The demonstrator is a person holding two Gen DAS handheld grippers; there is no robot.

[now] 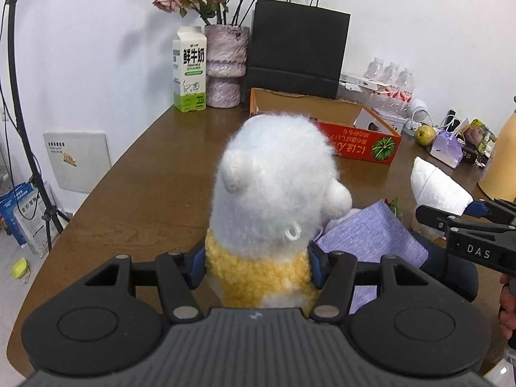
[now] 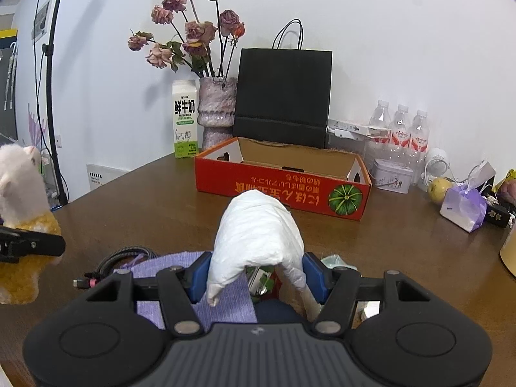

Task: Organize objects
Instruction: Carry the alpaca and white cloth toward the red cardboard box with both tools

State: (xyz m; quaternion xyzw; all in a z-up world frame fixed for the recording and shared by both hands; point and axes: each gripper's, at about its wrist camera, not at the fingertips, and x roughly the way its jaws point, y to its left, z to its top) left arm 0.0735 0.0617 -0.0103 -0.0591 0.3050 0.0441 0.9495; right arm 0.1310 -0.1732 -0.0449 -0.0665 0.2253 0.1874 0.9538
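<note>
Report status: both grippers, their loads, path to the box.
Left gripper shut on plush toy. Right gripper shut on white bundle. Red box ahead, open, unobstructed.

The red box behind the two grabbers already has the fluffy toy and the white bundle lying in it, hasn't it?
Not so. The red box shows only bare cardboard in the right wrist view. The fluffy toy is clamped in the left gripper, and the white bundle in the right gripper, both in front of the box.

At the wooden table's (image 2: 154,200) far edge, a milk carton (image 2: 184,119) stands at nine o'clock of a vase of wilted roses (image 2: 216,113); a black paper bag (image 2: 283,96) at three o'clock.
</note>
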